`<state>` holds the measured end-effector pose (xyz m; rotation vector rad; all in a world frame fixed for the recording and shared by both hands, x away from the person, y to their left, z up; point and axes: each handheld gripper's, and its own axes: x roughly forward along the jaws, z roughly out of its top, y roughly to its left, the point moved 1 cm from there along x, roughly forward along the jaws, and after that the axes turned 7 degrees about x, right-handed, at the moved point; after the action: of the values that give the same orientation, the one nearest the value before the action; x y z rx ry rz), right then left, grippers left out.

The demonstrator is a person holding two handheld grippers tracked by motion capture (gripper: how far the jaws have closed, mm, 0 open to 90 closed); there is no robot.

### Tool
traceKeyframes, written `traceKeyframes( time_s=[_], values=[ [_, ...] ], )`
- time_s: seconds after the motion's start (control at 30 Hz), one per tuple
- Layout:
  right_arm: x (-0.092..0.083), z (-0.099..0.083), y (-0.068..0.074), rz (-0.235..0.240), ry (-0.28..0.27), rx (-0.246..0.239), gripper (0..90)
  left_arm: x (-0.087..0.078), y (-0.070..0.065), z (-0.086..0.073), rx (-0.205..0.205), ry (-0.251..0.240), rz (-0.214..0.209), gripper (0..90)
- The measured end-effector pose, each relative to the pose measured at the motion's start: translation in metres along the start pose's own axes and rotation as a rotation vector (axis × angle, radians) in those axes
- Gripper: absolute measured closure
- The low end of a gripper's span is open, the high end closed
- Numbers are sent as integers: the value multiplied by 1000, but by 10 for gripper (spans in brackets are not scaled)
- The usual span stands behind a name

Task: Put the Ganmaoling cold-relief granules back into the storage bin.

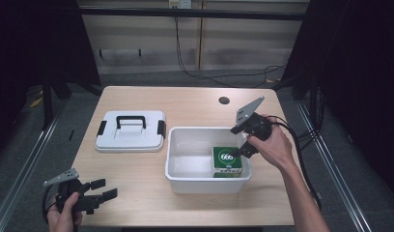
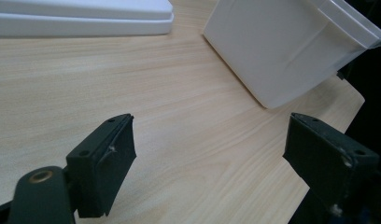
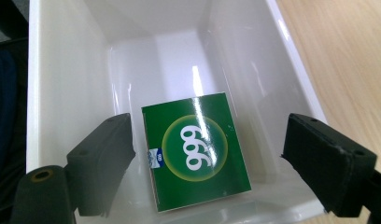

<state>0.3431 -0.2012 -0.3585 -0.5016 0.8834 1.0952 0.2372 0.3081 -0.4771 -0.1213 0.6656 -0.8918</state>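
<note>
My right tongs [image 3: 207,163] hang spread over the green box [image 3: 198,156] lying in the white bin [image 1: 180,169]. My left tongs [image 2: 209,163] rest released above the table [image 2: 179,130]. Likely next step: fit the lid [image 1: 131,130].

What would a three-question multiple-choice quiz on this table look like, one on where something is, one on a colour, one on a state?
1. Where is the green box?
A. on the lid
B. inside the white tub
C. on the bare table

2. What colour is the lid's handle?
A. black
B. red
C. yellow

3. How do the right gripper's jaws stand?
A. clamped on the box
B. clamped on the tub's rim
C. apart, over the box

Answers: 1 B, the box lies on the tub's floor, near its right end. 2 A, the handle shows dark on the white lid. 3 C, the right gripper view shows the box between both jaws, untouched.
</note>
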Motion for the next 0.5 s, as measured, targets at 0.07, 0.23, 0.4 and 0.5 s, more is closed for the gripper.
traceKeyframes(
  time_s=[0.07, 0.23, 0.4, 0.5],
  values=[
    [-3, -3, 1, -15, -25, 12, 156, 0, 0, 0, 0, -2, 1, 162],
    [-11, -9, -1, -28, -96, 37, 156, 0, 0, 0, -1, -1, 1, 161],
    [-16, -14, -2, -43, -127, 47, 156, 1, 0, 0, -9, -2, 3, 162],
    [-16, -19, 2, -43, -151, 47, 156, 1, 0, 0, -2, 2, 4, 162]
  ],
)
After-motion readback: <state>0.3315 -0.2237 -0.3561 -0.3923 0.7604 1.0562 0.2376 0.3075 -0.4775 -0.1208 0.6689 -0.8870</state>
